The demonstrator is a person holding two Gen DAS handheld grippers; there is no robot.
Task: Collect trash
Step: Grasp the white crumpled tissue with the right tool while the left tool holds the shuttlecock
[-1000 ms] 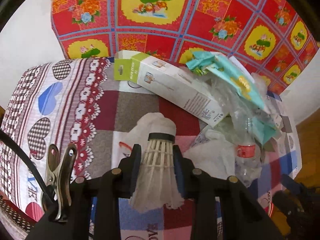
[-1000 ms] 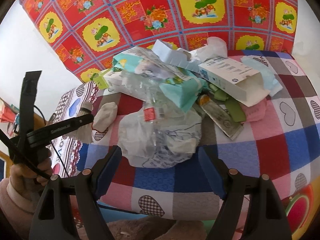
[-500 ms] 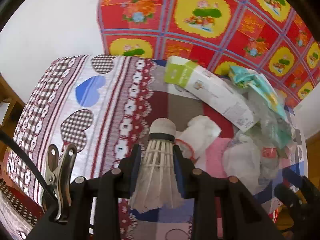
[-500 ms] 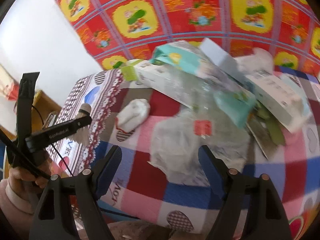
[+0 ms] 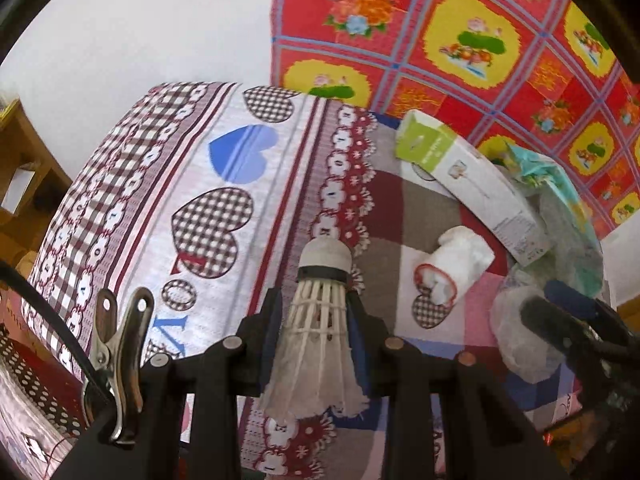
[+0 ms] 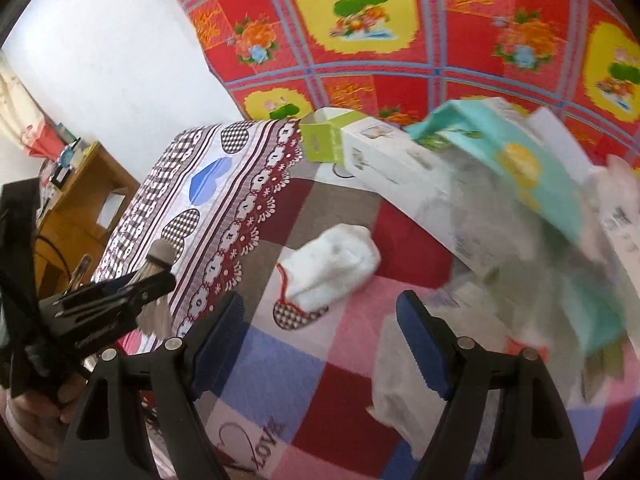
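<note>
White feathered shuttlecock with cork tip (image 5: 320,332): pinched in left tongs (image 5: 316,320), now carried leftward off the litter pile, over the heart-print bedspread (image 5: 224,184). Right tongs (image 6: 320,320) spread, empty, swung toward crumpled white tissue wad (image 6: 332,264). Drop-off spot not in view.

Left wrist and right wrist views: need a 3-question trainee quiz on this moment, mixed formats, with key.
1. True or false: the left gripper is shut on the shuttlecock.
2. Multiple choice: the right gripper is A) shut on the crumpled tissue, B) open with nothing between its pads, C) shut on the white box.
3. Fill in: the box's end flap is coloured ____.

Key: 1 true; 2 B; 3 green.
</note>
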